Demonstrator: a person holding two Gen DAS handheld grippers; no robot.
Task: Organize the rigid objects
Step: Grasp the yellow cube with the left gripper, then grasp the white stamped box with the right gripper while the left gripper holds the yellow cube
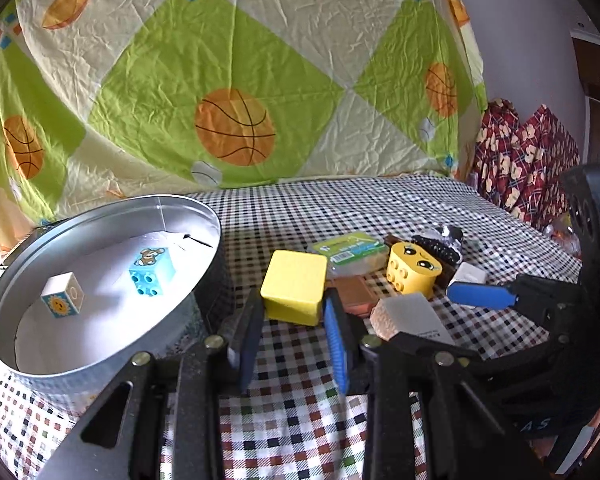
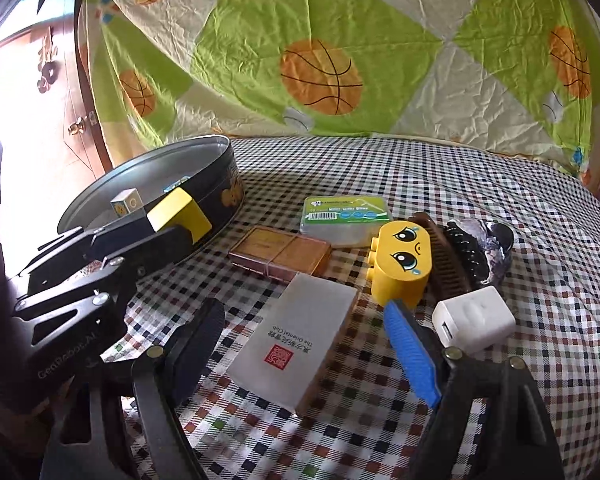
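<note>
My left gripper [image 1: 294, 312] is shut on a yellow cube [image 1: 294, 292], held above the checked cloth just right of a round metal tin [image 1: 100, 344]; the right wrist view shows the cube [image 2: 178, 210] pinched beside the tin's wall [image 2: 220, 184]. A blue bear brick [image 1: 152, 270] and a white sun cube [image 1: 62, 299] lie in the tin. My right gripper [image 2: 300, 340] is open and empty, its fingers either side of a white card box [image 2: 296, 336].
On the cloth lie a brown box [image 2: 280, 252], a green-labelled clear case [image 2: 344, 216], a yellow face brick [image 2: 400, 264], a brown comb [image 2: 444, 264], a black hair claw [image 2: 468, 252] and a white charger [image 2: 474, 316]. A basketball sheet [image 2: 320, 76] hangs behind.
</note>
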